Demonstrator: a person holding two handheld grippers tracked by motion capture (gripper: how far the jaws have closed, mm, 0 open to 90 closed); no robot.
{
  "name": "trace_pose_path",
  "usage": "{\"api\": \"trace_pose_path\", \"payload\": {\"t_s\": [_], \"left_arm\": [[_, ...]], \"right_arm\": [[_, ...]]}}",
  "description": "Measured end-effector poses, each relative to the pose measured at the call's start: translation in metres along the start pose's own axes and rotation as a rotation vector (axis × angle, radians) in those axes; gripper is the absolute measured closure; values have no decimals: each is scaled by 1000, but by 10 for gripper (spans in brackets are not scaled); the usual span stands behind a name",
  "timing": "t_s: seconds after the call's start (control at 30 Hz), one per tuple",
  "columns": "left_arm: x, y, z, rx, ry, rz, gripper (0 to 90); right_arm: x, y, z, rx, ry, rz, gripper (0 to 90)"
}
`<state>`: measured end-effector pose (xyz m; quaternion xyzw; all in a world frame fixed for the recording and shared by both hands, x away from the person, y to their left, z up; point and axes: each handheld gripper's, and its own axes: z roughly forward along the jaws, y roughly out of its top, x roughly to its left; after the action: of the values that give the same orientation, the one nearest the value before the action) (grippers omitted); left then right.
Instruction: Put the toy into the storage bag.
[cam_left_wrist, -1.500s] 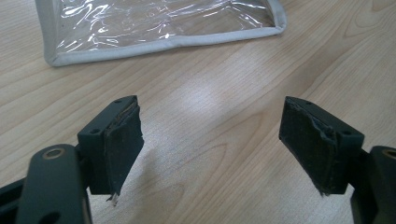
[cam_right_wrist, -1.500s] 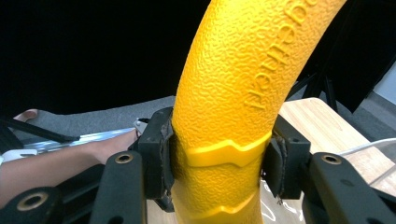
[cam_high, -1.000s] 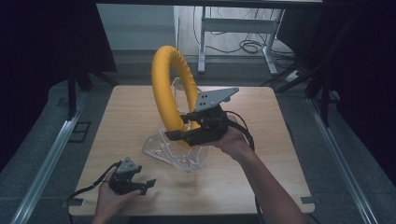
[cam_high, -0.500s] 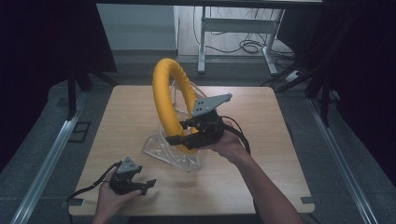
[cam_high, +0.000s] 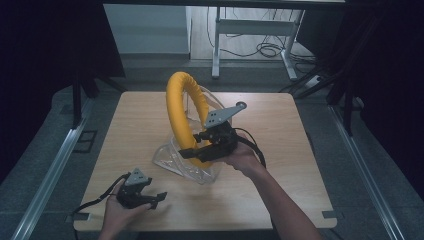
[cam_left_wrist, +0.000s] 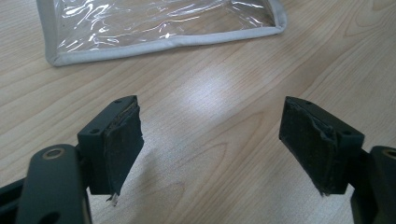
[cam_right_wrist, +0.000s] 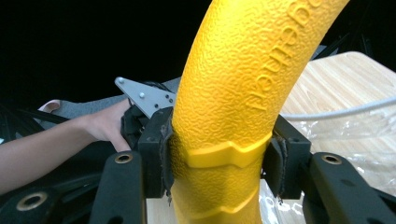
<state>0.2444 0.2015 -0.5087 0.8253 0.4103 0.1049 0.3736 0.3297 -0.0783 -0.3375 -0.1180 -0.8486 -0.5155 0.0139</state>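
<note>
The right gripper has sunk toward frame centre with the yellow ring, now lower in the clear bag. Its jaws are clenched on the ring's lower part. At lower left, the left gripper rests on the table, jaws spread and holding nothing.

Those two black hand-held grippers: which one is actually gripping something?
The right gripper, its pads clamped on the yellow textured foam ring over the clear plastic pouch. The left gripper rests open and empty near the table's front edge.
</note>
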Motion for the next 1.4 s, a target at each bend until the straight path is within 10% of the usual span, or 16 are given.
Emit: {"api": "trace_pose_path", "payload": {"t_s": [1.07, 1.4], "left_arm": [[-1, -1, 0, 0, 1, -3, 211], [-1, -1, 2, 5, -1, 2, 211]], "right_arm": [[-17, -41, 12, 39, 19, 57, 497], [-23, -42, 4, 17, -102, 44, 459]]}}
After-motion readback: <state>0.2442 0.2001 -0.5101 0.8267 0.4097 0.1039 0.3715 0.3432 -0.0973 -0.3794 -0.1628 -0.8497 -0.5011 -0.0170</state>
